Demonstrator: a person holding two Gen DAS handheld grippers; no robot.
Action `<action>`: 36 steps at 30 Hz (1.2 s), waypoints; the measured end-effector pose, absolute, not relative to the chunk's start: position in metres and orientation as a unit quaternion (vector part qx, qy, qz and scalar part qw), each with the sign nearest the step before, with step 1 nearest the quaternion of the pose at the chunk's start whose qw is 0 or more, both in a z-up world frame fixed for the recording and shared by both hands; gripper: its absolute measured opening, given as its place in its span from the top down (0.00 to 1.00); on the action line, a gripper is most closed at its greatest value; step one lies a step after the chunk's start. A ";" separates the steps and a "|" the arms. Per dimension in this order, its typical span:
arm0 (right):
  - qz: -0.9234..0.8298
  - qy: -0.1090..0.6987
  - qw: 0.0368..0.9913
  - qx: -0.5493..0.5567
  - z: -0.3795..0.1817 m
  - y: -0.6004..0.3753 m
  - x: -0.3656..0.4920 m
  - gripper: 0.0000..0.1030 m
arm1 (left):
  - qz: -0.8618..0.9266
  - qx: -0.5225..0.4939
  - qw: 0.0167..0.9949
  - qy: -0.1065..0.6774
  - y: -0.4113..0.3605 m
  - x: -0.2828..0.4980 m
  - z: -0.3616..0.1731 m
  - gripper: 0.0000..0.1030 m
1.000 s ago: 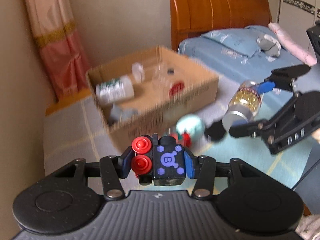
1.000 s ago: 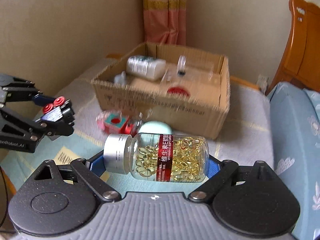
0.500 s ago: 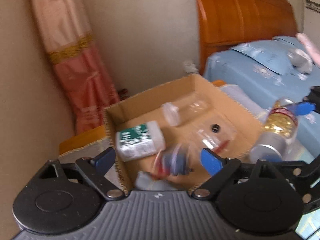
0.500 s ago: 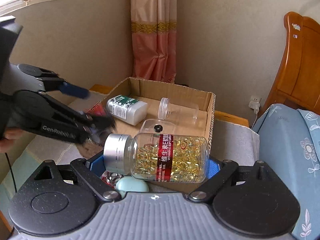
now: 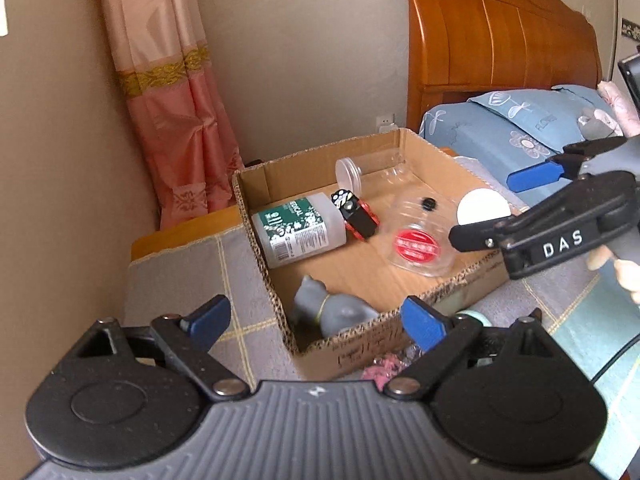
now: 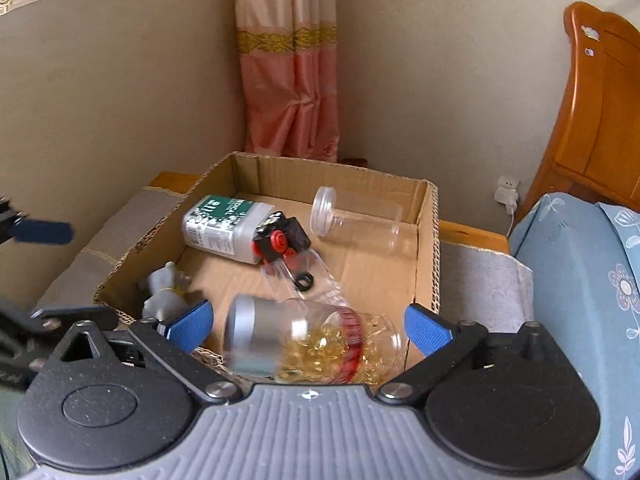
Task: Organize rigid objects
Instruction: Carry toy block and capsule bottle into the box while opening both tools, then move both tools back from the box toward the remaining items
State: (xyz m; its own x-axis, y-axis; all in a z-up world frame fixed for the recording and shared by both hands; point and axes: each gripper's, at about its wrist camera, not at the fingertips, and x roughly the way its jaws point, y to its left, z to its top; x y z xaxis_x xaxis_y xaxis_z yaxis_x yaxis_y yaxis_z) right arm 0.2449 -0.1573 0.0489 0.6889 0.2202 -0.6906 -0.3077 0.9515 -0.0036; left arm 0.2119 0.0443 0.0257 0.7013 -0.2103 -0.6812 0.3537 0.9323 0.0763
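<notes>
A: Hovering at the near-left corner of the cardboard box, your left tool is spread wide with nothing in it. Nearest it, the grey cat figure sits in the near corner.

B: Moving right, the white bottle lies on its side against the left wall. Its green label reads partly "MEDICAL", I think. The black-and-red cube leans on it, likely just dropped.

A: Centre, two clear jars rest on their sides; one shows a red sticker, too small to read.

B: Far right, your right tool, marked "DAS", is splayed too. The capsule bottle blurs between its fingers, apparently falling into the box.
</notes>
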 end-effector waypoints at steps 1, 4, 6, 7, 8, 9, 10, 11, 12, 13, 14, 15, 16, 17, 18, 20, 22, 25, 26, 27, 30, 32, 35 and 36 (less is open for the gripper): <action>0.142 0.368 0.917 -0.058 0.049 -0.157 0.244 0.00 | -0.154 0.099 0.917 0.354 0.046 0.210 0.026 0.09; 0.139 0.373 0.916 -0.059 0.048 -0.159 0.238 0.00 | -0.151 0.087 0.918 0.355 0.050 0.205 0.024 0.06; 0.137 0.373 0.916 -0.062 0.048 -0.161 0.231 0.00 | -0.151 0.076 0.918 0.358 0.052 0.202 0.022 0.05; 0.137 0.373 0.915 -0.063 0.048 -0.162 0.228 0.00 | -0.151 0.070 0.918 0.359 0.053 0.200 0.020 0.05; 0.136 0.373 0.916 -0.062 0.048 -0.163 0.224 0.00 | -0.150 0.065 0.918 0.361 0.054 0.198 0.019 0.04; 0.135 0.373 0.916 -0.062 0.048 -0.164 0.220 0.00 | -0.148 0.060 0.918 0.362 0.055 0.196 0.018 0.04; 0.134 0.374 0.916 -0.063 0.047 -0.165 0.217 0.00 | -0.146 0.057 0.918 0.364 0.056 0.194 0.017 0.04; 0.133 0.374 0.916 -0.062 0.046 -0.167 0.213 0.00 | -0.143 0.054 0.919 0.364 0.057 0.192 0.016 0.04; 0.131 0.375 0.916 -0.062 0.045 -0.168 0.208 0.00 | -0.141 0.051 0.919 0.365 0.058 0.190 0.015 0.04; 0.130 0.375 0.916 -0.062 0.042 -0.169 0.204 0.00 | -0.138 0.047 0.919 0.366 0.059 0.187 0.014 0.04; 0.130 0.376 0.915 -0.062 0.040 -0.170 0.200 0.00 | -0.137 0.042 0.919 0.366 0.059 0.185 0.013 0.04; 0.130 0.377 0.915 -0.061 0.037 -0.171 0.195 0.00 | -0.136 0.038 0.920 0.366 0.060 0.183 0.012 0.04; 0.129 0.379 0.915 -0.059 0.035 -0.172 0.192 0.00 | -0.136 0.034 0.920 0.366 0.060 0.181 0.011 0.04; 0.127 0.380 0.914 -0.056 0.032 -0.173 0.188 0.00 | -0.134 0.032 0.921 0.365 0.059 0.179 0.010 0.04; 0.126 0.381 0.914 -0.052 0.029 -0.174 0.184 0.00 | -0.130 0.032 0.922 0.364 0.059 0.176 0.008 0.04; 0.123 0.383 0.915 -0.042 0.022 -0.177 0.175 0.00 | -0.124 0.033 0.924 0.361 0.057 0.168 0.005 0.02; 0.120 0.389 0.913 -0.035 0.014 -0.179 0.167 0.00 | -0.121 0.032 0.925 0.360 0.055 0.162 0.001 0.01; 0.105 0.396 0.911 -0.047 -0.003 -0.177 0.152 0.00 | -0.120 0.031 0.923 0.365 0.052 0.155 -0.006 0.01; 0.102 0.402 0.908 -0.051 -0.009 -0.175 0.148 0.00 | -0.120 0.033 0.922 0.368 0.051 0.154 -0.008 0.01; 0.101 0.408 0.906 -0.053 -0.015 -0.174 0.145 0.00 | -0.120 0.036 0.920 0.372 0.049 0.152 -0.011 0.01; 0.101 0.426 0.897 -0.060 -0.032 -0.170 0.134 0.00 | -0.123 0.041 0.914 0.384 0.045 0.149 -0.020 0.01; 0.094 0.432 0.895 -0.065 -0.040 -0.168 0.130 0.00 | -0.124 0.041 0.911 0.391 0.044 0.147 -0.026 0.01; 0.089 0.446 0.889 -0.061 -0.050 -0.169 0.128 0.00 | -0.127 0.030 0.905 0.404 0.042 0.147 -0.033 0.01; 0.089 0.443 0.890 -0.055 -0.052 -0.171 0.127 0.00 | -0.130 0.026 0.904 0.408 0.041 0.148 -0.035 0.01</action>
State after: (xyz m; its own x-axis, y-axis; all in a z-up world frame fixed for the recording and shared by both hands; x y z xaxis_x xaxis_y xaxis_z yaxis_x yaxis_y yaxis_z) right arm 0.1267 -0.1706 -0.0523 0.5910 0.1102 -0.7991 -0.2076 0.9780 -0.0187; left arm 0.1478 0.0408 -0.0353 0.6341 -0.2130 -0.7434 0.2551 0.9651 -0.0590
